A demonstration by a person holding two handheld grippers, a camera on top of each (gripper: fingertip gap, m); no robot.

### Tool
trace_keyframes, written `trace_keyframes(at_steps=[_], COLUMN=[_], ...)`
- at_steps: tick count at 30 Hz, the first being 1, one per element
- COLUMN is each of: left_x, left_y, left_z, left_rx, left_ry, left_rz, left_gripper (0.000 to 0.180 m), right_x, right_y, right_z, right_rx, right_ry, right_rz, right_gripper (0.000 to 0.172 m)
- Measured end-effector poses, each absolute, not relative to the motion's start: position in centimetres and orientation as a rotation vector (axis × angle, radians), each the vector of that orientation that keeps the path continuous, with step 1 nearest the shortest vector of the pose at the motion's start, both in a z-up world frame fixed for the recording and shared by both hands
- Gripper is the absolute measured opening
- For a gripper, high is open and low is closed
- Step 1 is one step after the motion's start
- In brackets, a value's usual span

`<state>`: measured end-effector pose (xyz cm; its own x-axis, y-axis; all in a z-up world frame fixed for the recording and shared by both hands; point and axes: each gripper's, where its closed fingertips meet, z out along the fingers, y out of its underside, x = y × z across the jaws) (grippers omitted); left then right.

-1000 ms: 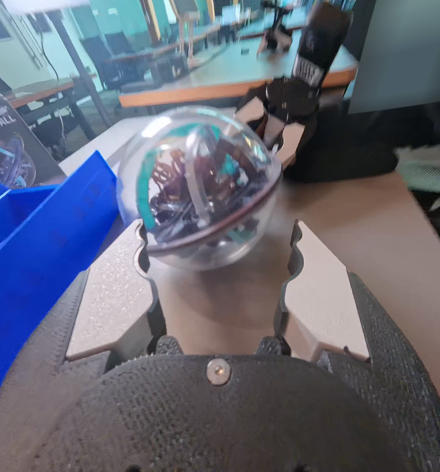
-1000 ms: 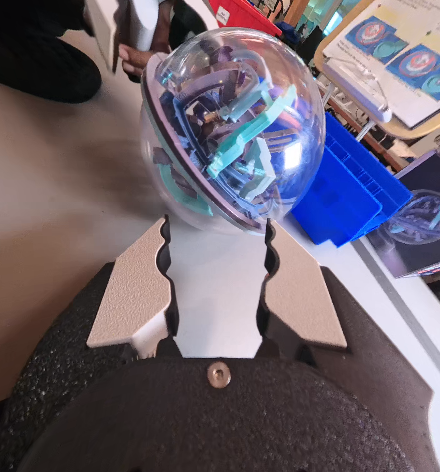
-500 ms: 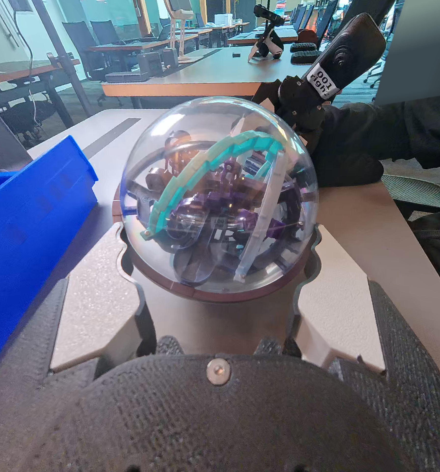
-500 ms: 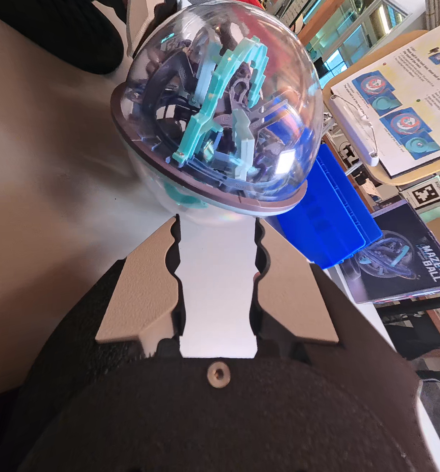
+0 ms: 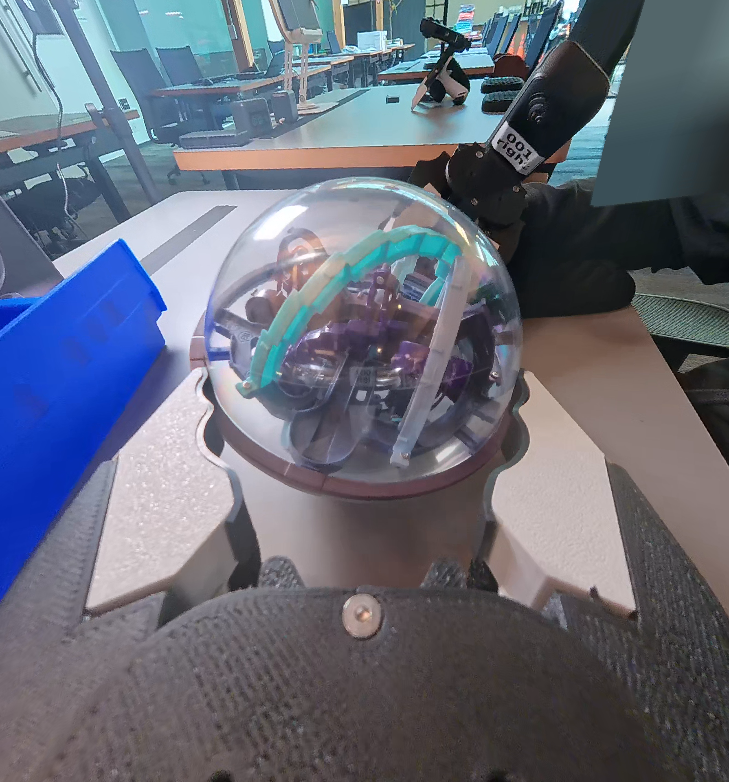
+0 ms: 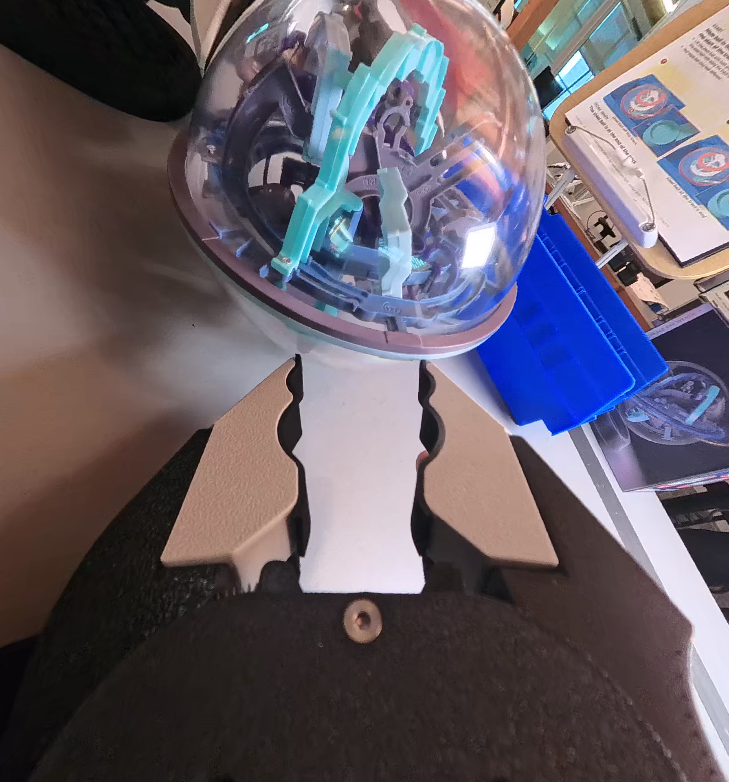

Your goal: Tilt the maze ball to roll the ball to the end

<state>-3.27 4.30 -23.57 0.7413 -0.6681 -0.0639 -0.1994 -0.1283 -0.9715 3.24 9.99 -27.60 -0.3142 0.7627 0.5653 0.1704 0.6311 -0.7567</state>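
blue plastic bin (image 5: 58, 359) far left | left gripper (image 5: 360, 397) clamped on clear dome maze ball (image 5: 363, 321) above table (image 5: 587, 402) | right gripper (image 6: 360, 368) apart, holding nothing, tips just under it | risk – slick sphere could slip if tilted hard

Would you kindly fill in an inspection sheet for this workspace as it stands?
Surface: pale table, bare near the ball.
Job's things: clear maze ball, brown rim roughly level.
Clutter: blue bin; printed box.
Grippers: left gripper spread wide, fingers hugging the ball's rim; right gripper part open, nothing between its fingers, tips just under the ball.
Cables: dark cable hanging in the background.
Surroundings: office desks, chairs, clipboard with sheet.
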Motion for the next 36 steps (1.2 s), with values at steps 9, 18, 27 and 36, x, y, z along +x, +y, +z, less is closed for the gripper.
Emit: trace_keyframes(at_steps=[9, 18, 27, 36], left_x=[-3.4, -3.6, -3.5, -3.4], left_y=[4.3, 4.2, 4.2, 4.2], left_z=[-23.4, -23.4, -23.2, -23.1], left_rx=[-1.677, -1.660, -1.645, -1.635], left_ry=[0.686, 0.696, 0.708, 0.711], left_rz=[-0.484, -0.483, -0.481, -0.476], left_gripper=[0.133, 0.131, 0.129, 0.128], right_x=[3.4, 4.4, 4.1, 4.2], right_y=[9.8, 11.0, 11.3, 10.7], right_z=[-27.2, -25.0, -25.0, -24.9], right_rx=[-0.826, -1.064, -1.243, -1.228], right_ry=[-1.813, -1.695, -1.697, -1.719], right_rz=[0.874, 1.357, 1.566, 1.664], right_gripper=[0.052, 0.056, 0.046, 0.026])
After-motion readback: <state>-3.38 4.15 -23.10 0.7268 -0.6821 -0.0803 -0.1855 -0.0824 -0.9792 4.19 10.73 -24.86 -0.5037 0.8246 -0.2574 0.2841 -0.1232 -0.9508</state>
